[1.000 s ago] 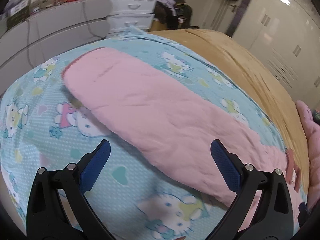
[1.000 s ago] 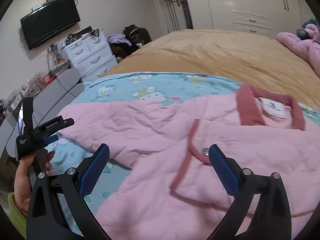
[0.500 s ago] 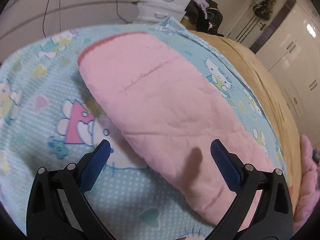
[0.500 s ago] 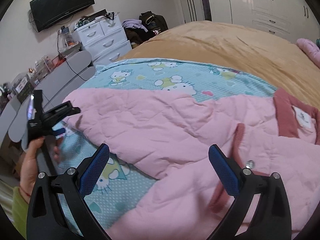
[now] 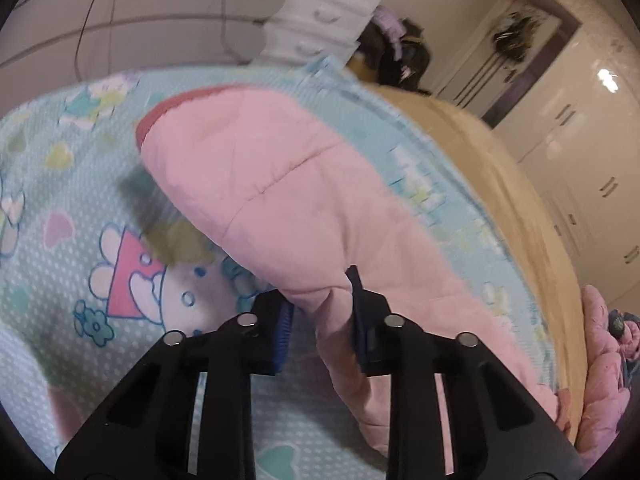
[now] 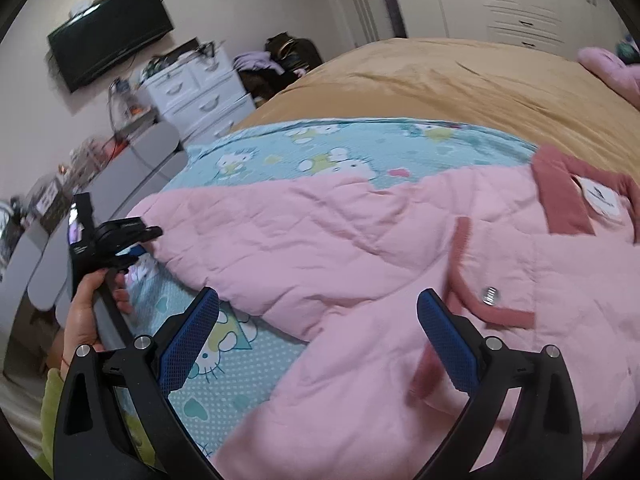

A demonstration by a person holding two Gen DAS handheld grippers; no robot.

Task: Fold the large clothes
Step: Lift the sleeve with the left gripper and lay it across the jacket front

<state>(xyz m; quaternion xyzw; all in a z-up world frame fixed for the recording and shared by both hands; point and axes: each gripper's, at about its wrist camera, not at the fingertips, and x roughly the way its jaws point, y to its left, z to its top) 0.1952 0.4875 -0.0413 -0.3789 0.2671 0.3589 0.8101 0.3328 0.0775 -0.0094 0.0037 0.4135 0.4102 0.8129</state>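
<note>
Jacket [image 6: 360, 248], soft, quilted and light: left tool [image 5: 320, 312] pinches its sleeve [image 5: 280, 184] edge, right tool [image 6: 316, 336] hangs released.

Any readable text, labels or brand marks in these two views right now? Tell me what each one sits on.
No text can be read.
White neck label inside the collar of the pink jacket: dark logo and a printed line, too small and blurred to read.
Left gripper body, seen from the right wrist: small white lettering, too small to read.
Cartoon bedsheet: cat, heart and flower pictures only, no words.
</note>
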